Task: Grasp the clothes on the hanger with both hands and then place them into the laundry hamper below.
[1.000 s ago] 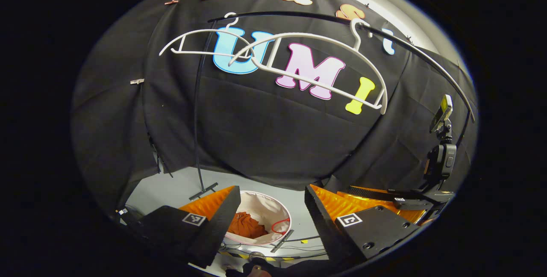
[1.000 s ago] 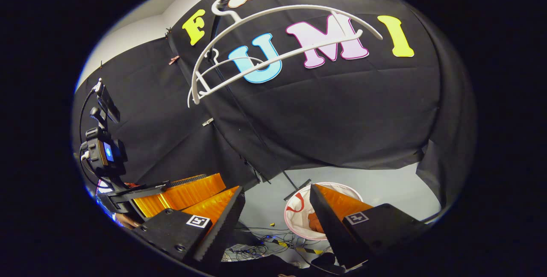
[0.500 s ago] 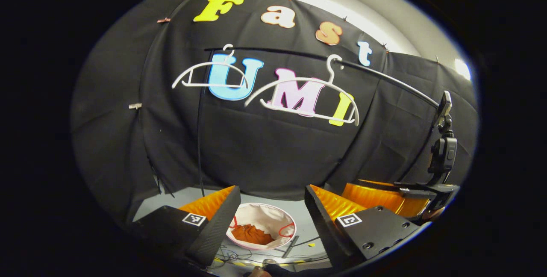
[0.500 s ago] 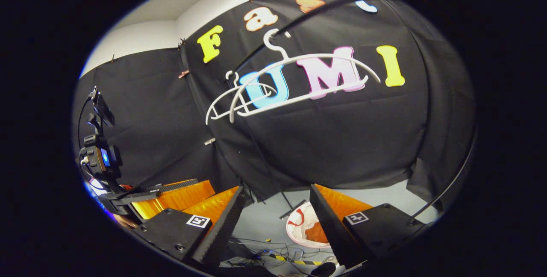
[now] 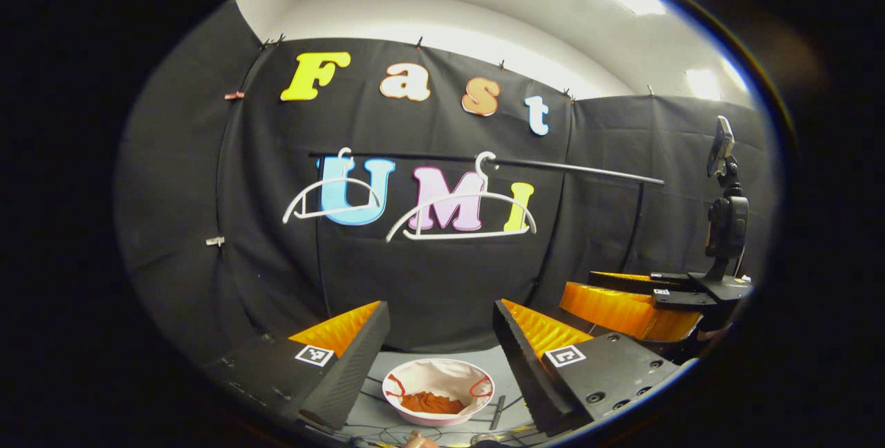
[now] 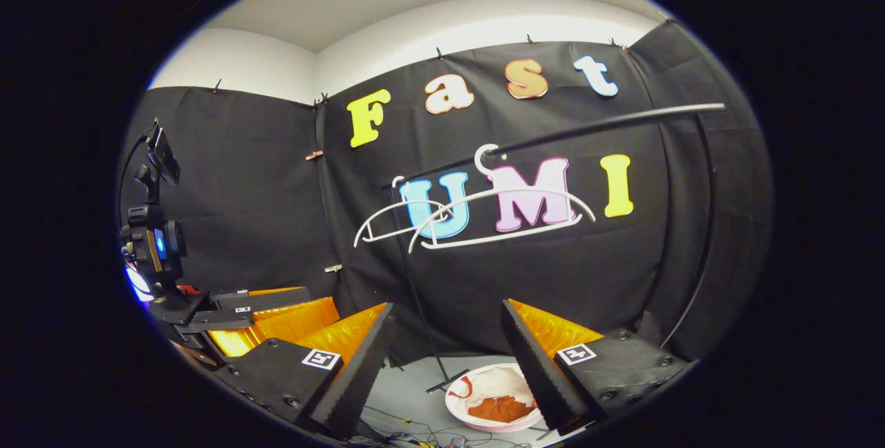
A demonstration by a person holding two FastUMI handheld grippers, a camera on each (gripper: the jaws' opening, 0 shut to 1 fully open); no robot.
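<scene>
A rust-orange garment (image 5: 430, 403) lies crumpled in the round, soft-walled white hamper (image 5: 415, 373) on the floor, below the thin dark rail (image 5: 553, 166). Two bare white plastic hangers (image 5: 462, 216) with curved shoulders hang from that rail. The left gripper (image 5: 439, 344) is spread wide, holding nothing, with ribbed fingers. The right gripper (image 6: 446, 351) is likewise spread and empty; one finger (image 6: 536, 365) hides part of the hamper's rim. Loose cables by the hamper are hard to make out.

Left gripper (image 5: 439, 337): black screwed housings with square black-and-white markers; right gripper (image 6: 446, 337) alike, ridged inner faces.
</scene>
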